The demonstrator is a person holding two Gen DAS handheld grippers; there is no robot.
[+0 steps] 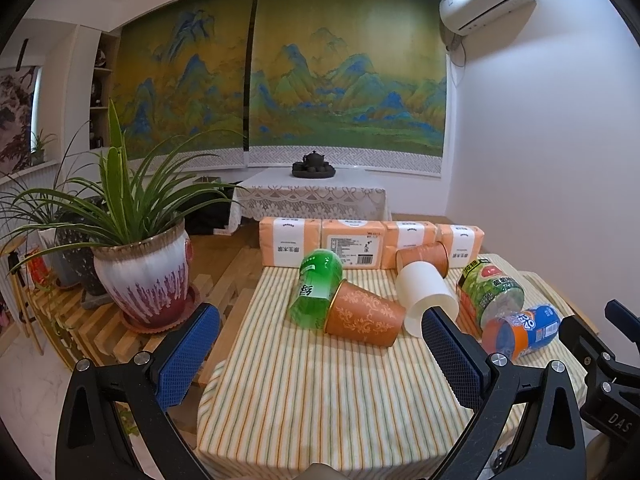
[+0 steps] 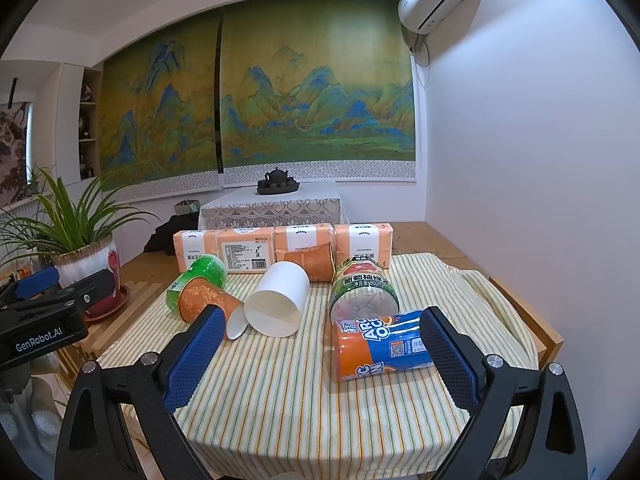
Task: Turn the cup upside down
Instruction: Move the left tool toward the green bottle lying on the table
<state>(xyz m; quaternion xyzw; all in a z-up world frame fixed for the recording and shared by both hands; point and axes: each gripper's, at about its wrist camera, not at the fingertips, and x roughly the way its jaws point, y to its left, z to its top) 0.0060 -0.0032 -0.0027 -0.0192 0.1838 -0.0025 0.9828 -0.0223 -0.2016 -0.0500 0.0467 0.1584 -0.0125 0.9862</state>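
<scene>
A white paper cup [image 1: 426, 298] [image 2: 278, 302] lies on its side on the striped cloth, mouth toward me. An orange patterned cup [image 1: 364, 314] [image 2: 208, 300] lies on its side to its left. A second orange cup [image 1: 424, 258] [image 2: 310, 262] lies on its side behind, by the tissue packs. My left gripper [image 1: 320, 344] is open and empty, in front of the cups. My right gripper [image 2: 320, 348] is open and empty, above the cloth in front of the cups; its right pad [image 2: 448, 356] is beside the orange-and-blue bottle.
A green bottle [image 1: 318, 288] [image 2: 198, 280], a grapefruit-tea bottle [image 1: 492, 292] [image 2: 364, 292] and an orange-and-blue bottle [image 1: 524, 330] [image 2: 382, 344] lie among the cups. Orange tissue packs [image 1: 352, 244] [image 2: 280, 246] line the table's back. A potted plant [image 1: 144, 276] stands left.
</scene>
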